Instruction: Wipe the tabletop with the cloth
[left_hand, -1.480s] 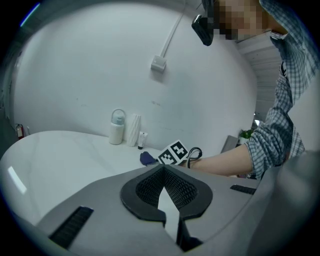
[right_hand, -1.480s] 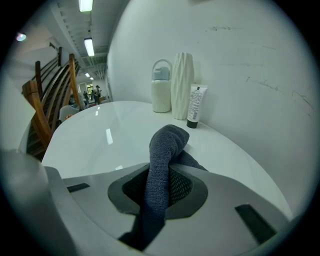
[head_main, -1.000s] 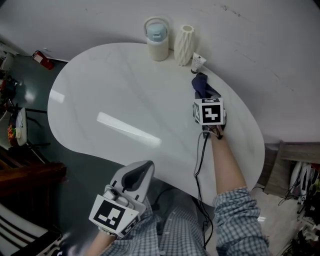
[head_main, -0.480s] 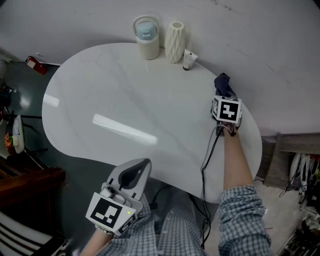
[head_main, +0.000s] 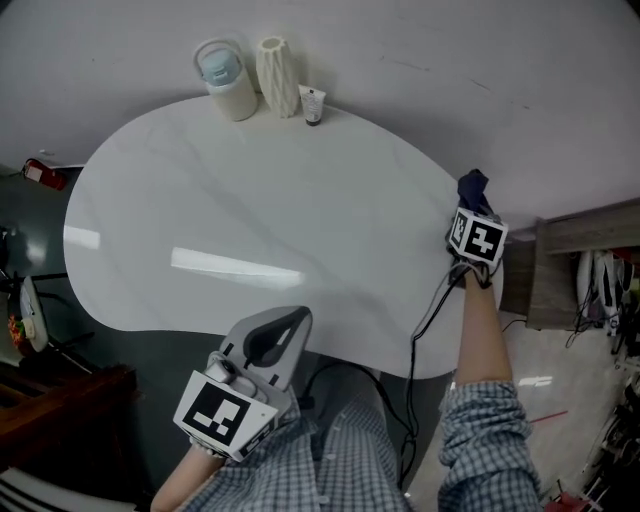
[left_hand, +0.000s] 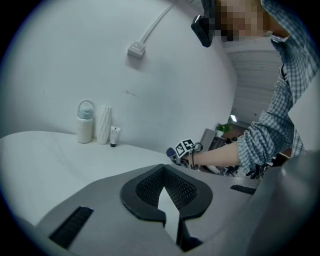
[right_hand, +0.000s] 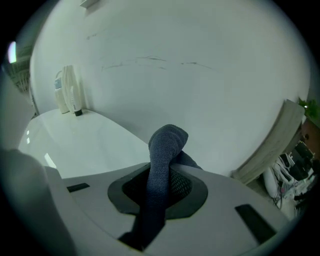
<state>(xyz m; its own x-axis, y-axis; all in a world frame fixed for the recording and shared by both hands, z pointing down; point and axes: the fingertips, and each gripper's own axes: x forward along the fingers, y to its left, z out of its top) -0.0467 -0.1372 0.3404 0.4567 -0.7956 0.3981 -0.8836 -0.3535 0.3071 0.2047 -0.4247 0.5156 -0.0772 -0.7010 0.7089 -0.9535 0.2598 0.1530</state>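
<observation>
Nearest to me, the left gripper (head_main: 288, 322) is held low by my checked shirt (head_main: 330, 460), its tips just over the near edge of the white tabletop (head_main: 300, 200). In the left gripper view its jaws are pressed together, only a thin slit between the dark ribbed pads (left_hand: 150, 187), and nothing is between them.

Further out and well off to that gripper's right, my right arm in its checked sleeve (head_main: 485, 440) reaches along the table's right end. A black cable (head_main: 428, 315) trails back from the right gripper (head_main: 472, 208) across the table corner. This gripper sits at the far right edge of the tabletop, close to the wall (head_main: 450, 80). Its jaws are pinching the dark blue cloth (right_hand: 162, 155), which runs up between the pads and folds over in a rounded bunch just past the tips. I cannot tell whether the cloth touches the table surface.

Farthest away, well to the left of the right gripper and ahead of the left one, three things stand in a row at the table's back edge by the wall: a cream flask with a pale blue lid (head_main: 225, 82), a ribbed white vase (head_main: 277, 62) beside it, and a small white tube (head_main: 312, 103) on its black cap.
</observation>
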